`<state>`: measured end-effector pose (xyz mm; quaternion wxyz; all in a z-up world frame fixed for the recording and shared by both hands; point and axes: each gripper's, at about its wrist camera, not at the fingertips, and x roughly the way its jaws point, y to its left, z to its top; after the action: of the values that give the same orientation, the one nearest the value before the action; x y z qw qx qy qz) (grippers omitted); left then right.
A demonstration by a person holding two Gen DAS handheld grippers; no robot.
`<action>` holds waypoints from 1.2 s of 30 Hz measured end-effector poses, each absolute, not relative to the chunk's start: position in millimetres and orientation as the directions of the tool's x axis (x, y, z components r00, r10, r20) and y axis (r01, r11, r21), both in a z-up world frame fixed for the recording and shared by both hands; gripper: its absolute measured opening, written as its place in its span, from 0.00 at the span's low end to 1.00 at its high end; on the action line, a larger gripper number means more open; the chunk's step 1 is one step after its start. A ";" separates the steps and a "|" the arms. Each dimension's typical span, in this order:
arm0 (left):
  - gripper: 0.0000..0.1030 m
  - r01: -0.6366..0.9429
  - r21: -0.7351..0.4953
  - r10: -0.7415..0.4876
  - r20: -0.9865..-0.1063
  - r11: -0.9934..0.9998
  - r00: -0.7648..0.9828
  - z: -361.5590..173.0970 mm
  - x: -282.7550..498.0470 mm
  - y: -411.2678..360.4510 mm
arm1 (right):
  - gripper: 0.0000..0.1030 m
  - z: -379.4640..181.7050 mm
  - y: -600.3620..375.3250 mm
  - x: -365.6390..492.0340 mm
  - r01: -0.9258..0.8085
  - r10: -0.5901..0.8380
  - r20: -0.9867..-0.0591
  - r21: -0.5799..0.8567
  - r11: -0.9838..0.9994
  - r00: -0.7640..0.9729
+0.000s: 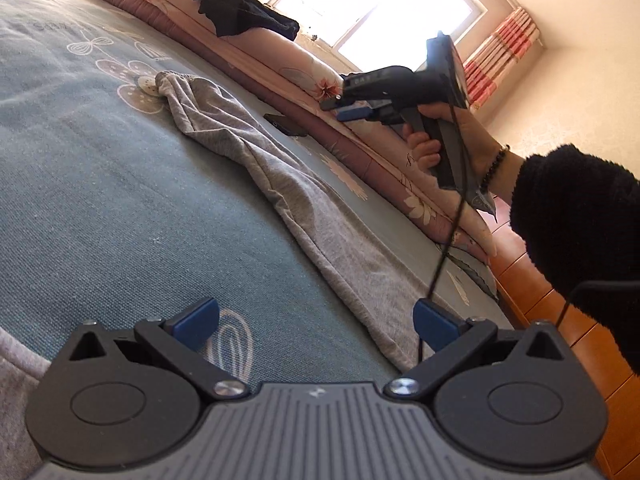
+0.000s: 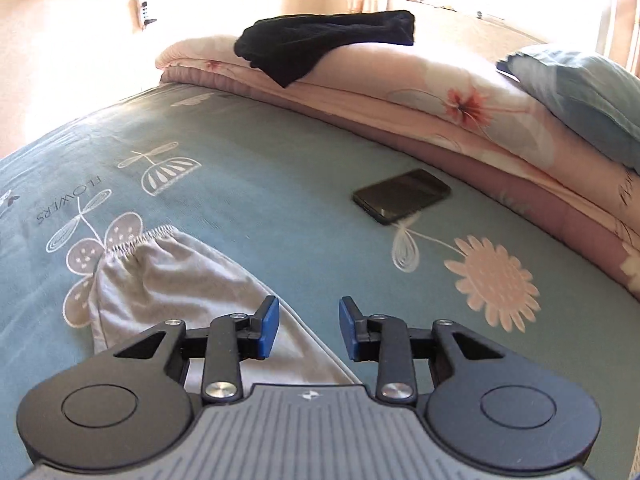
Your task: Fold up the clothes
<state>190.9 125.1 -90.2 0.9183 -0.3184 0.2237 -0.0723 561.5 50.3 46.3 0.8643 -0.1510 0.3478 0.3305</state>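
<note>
1. Nearest the lens in the left wrist view, the left gripper point(image 1: 316, 326) is seen with its jaws spread wide and nothing between them; the blue-green flowered bedsheet point(image 1: 100, 208) lies under them, and the hem of the grey trousers point(image 1: 304, 216) lies just ahead and to the right of the right pad.
2. From that hem, the trousers are laid in a long, rumpled strip running away from the claw to an elastic waistband point(image 1: 176, 77) far ahead and to the left.
3. Further right in the same view, the right gripper point(image 1: 340, 109) is held above the bed by a hand point(image 1: 452, 140) in a black fleecy sleeve point(image 1: 580, 220); its jaws look close together from this side.
4. In the right wrist view, the right gripper point(image 2: 308, 328) is shown partly open and empty, with the waistband point(image 2: 140, 242) ahead and to the left of the left pad and grey cloth beneath it.
5. A black phone point(image 2: 402, 195) is seen ahead and to the right of that claw, near the folded pink quilt point(image 2: 440, 112), on which a black garment point(image 2: 320, 42) is draped.
6. No grip is held by either claw, so the step is judged to be a reach between folds. The next move calls for the hem and the waistband to be pinched, one by each claw.
7. Only the left view shows the full length of the trousers and the hand; only the right view shows the gap between the right pads.
</note>
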 end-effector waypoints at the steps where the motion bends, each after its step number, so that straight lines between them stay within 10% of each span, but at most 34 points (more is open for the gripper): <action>1: 0.99 -0.008 -0.609 -0.273 -0.366 0.793 0.890 -90.3 192.0 124.0 | 0.39 45.2 70.2 570.8 -0.696 0.489 -0.702 -0.013 0.718 0.517; 16: 0.99 0.009 -0.630 -0.288 -0.342 0.777 0.895 -93.7 199.0 130.9 | 0.58 -40.0 172.9 604.2 -0.859 0.429 -0.847 -0.061 0.508 0.314; 18: 0.99 0.008 -0.625 -0.285 -0.344 0.780 0.895 -93.4 199.0 129.7 | 0.48 -41.7 175.4 599.4 -0.868 0.440 -0.841 -0.069 0.492 0.316; 20: 0.99 0.009 -0.625 -0.285 -0.344 0.781 0.895 -93.3 198.7 129.5 | 0.04 -37.7 176.4 594.5 -0.869 0.446 -0.830 -0.089 0.487 0.335; 36: 0.99 0.016 -0.635 -0.296 -0.338 0.772 0.893 -93.0 197.1 131.3 | 0.17 -27.2 182.0 615.0 -0.695 0.361 -0.731 -0.211 0.687 0.579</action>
<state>197.1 131.3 -93.0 0.9165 -0.3267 0.2146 -0.0852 615.0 182.0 -27.2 0.8537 -0.2465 0.3389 0.3092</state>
